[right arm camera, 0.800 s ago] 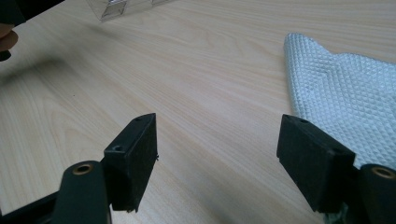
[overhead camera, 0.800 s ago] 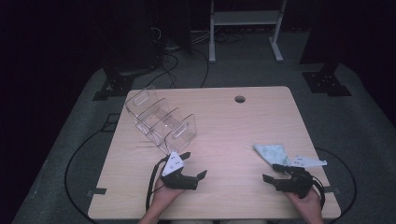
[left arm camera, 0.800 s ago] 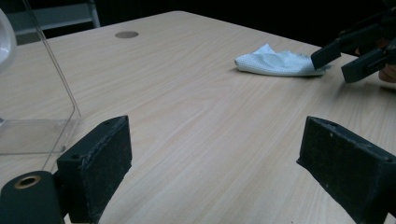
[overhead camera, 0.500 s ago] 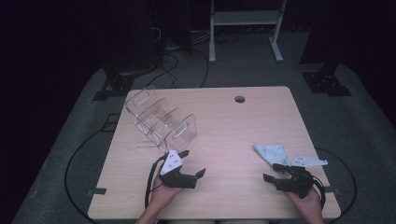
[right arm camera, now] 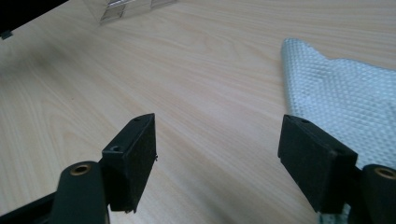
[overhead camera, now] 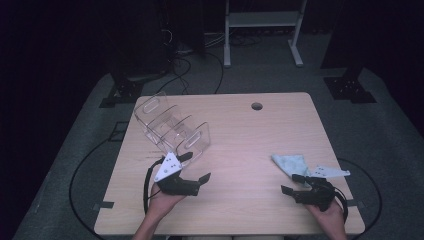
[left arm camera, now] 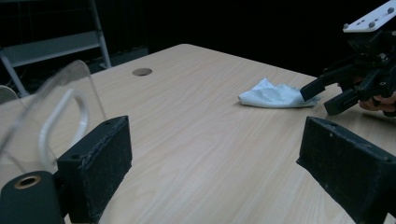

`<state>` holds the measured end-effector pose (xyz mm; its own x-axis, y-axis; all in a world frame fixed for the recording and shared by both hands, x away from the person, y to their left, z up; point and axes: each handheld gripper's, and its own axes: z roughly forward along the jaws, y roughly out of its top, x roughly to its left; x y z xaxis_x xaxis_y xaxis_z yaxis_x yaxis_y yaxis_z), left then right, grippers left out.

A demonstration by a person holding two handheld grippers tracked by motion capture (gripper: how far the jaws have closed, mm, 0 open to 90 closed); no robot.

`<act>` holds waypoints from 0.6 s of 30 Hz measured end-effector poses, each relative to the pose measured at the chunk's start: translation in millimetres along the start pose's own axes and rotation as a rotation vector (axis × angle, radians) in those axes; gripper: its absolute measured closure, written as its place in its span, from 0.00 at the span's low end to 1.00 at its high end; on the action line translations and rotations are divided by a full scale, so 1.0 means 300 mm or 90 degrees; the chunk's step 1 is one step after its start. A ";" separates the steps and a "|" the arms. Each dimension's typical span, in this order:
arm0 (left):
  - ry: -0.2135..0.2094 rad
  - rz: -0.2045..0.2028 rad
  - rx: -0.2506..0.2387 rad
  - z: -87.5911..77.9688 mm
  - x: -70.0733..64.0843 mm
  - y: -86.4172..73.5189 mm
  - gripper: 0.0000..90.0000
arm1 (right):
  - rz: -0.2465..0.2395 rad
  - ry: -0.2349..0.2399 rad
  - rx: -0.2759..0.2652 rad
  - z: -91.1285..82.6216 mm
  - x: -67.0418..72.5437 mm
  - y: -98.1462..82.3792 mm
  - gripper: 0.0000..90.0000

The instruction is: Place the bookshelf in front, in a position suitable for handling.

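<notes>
While both grippers barely shift, the right gripper (overhead camera: 294, 183) hovers just beside the cloth (overhead camera: 291, 163), jaws wide and empty like the left gripper (overhead camera: 194, 167), so no grasp has begun.

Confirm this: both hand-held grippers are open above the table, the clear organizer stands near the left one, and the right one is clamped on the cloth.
Not quite: the right hand-held gripper is not clamped on the cloth. The right gripper view shows its jaws wide apart with bare table between them, the cloth beside one jaw. The left hand-held gripper is open near the clear organizer.
</notes>
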<state>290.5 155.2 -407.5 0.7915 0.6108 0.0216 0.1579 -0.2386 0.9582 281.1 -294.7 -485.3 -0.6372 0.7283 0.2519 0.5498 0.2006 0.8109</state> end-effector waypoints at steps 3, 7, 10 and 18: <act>0.005 0.013 0.006 -0.012 0.021 0.032 0.08 | 0.002 0.004 0.000 -0.002 -0.008 0.000 0.30; 0.011 0.033 0.013 -0.026 0.055 0.078 0.08 | 0.000 0.005 -0.002 -0.005 -0.012 0.001 0.30; 0.024 0.043 0.020 -0.035 0.089 0.101 0.08 | 0.002 0.005 -0.003 -0.010 -0.013 0.003 0.30; 0.052 0.016 0.028 -0.067 0.183 0.104 0.03 | -0.003 0.010 -0.010 -0.025 -0.009 0.000 0.31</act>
<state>326.9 196.6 -370.7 0.7449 0.6635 0.0700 0.1663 -0.2863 0.9436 278.8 -301.5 -481.9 -0.6483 0.7167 0.2569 0.5387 0.1933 0.8200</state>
